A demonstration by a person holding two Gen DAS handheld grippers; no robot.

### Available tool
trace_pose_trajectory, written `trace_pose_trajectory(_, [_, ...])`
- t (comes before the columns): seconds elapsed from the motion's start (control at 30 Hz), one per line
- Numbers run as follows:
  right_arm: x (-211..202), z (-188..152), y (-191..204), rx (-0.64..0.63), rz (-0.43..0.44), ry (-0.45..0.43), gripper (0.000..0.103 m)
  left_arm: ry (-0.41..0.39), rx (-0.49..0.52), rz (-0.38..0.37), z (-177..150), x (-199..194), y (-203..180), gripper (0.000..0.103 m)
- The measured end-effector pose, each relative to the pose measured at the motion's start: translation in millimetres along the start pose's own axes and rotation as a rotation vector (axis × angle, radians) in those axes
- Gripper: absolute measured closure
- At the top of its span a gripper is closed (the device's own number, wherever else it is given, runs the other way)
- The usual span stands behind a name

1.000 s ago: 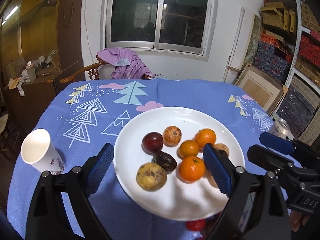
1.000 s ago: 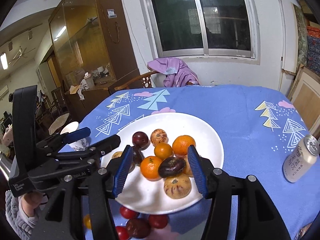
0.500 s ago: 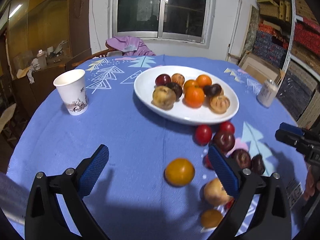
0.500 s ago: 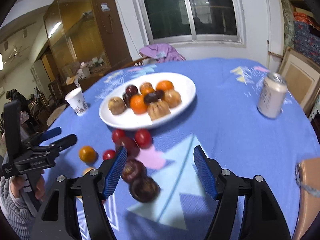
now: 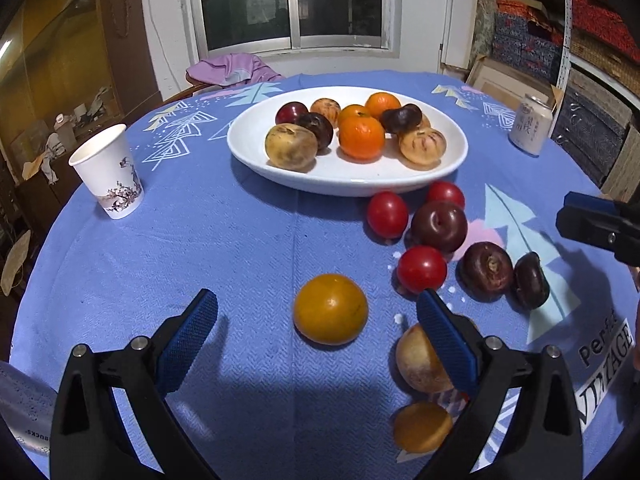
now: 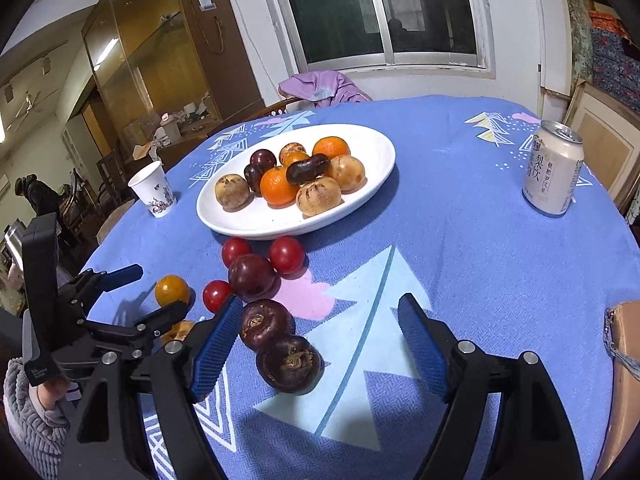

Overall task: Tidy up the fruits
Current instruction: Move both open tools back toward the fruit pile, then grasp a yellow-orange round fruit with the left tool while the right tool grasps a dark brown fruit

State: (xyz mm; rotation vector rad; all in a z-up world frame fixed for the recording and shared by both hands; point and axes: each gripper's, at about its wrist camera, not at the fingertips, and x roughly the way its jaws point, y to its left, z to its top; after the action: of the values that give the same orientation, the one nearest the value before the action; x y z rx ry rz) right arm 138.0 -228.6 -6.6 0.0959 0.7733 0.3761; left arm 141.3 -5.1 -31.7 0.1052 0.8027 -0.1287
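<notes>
Two grippers: both seen over loose fruit on the blue tablecloth (image 5: 240, 248), nothing gripped.
Left gripper (image 5: 316, 332): jaws spread wide, released; yellow-orange fruit (image 5: 331, 309) sits on the cloth between the pads, untouched.
Right gripper (image 6: 316, 344): jaws opening; dark wrinkled fruit (image 6: 289, 364) lies between them, nearer the left pad, not pressed.
Loose fruit: red and dark plums clustered just beside the near rim of the white plate (image 5: 256, 152); a pale fruit (image 5: 416, 360) and an orange one (image 5: 422, 427) lie partly hidden behind the left gripper's right finger.
Plate: already carries oranges, dark fruit and tan fruit; free space is seen on its near left.
Step judged: pick-up of the yellow-orange fruit.
Advice: pads to be lowered to the fruit's widest girth, centred, closed gently; round skin is likely to roll if caught high.
Axis: yellow-orange fruit near-round, no clear long axis. Dark wrinkled fruit squat, stem end facing up toward the camera.
Risk: neighbouring second dark fruit (image 6: 266, 322) touches it and may be nudged.
</notes>
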Motion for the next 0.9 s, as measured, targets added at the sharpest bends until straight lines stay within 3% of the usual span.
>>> trace_pose_trajectory(0.43, [11.7, -5.7, 2.1, -0.013, -0.012, 0.052, 0.022, 0.034, -0.046, -0.006, 2.2, 10.6, 11.4, 0.006])
trace_pose_trajectory(0.47, [12.2, -6.5, 2.8, -0.016, -0.013, 0.054, 0.022, 0.036, -0.046, -0.007, 2.1, 11.0, 11.7, 0.007])
trace_pose_trajectory(0.53, [13.8, -7.5, 4.8, -0.025, -0.013, 0.061, 0.022, 0.043, -0.045, -0.014, 2.0, 12.3, 11.5, 0.022])
trace_pose_trajectory(0.57, [14.7, -8.3, 6.2, -0.031, -0.013, 0.064, 0.022, 0.047, -0.044, -0.018, 2.1, 13.3, 11.4, 0.025])
trace_pose_trajectory(0.77, [17.0, -10.5, 10.3, -0.051, -0.011, 0.079, 0.022, 0.043, -0.026, -0.015, 1.6, 12.4, 7.9, 0.025])
trace_pose_trajectory(0.83, [18.2, -11.0, 10.6, -0.054, -0.011, 0.084, 0.022, 0.043, -0.017, -0.016, 1.7, 12.4, 6.1, 0.034])
trace_pose_trajectory(0.9, [19.5, -11.7, 11.4, -0.059, -0.012, 0.090, 0.022, 0.049, -0.017, -0.020, 1.6, 13.3, 6.2, 0.035])
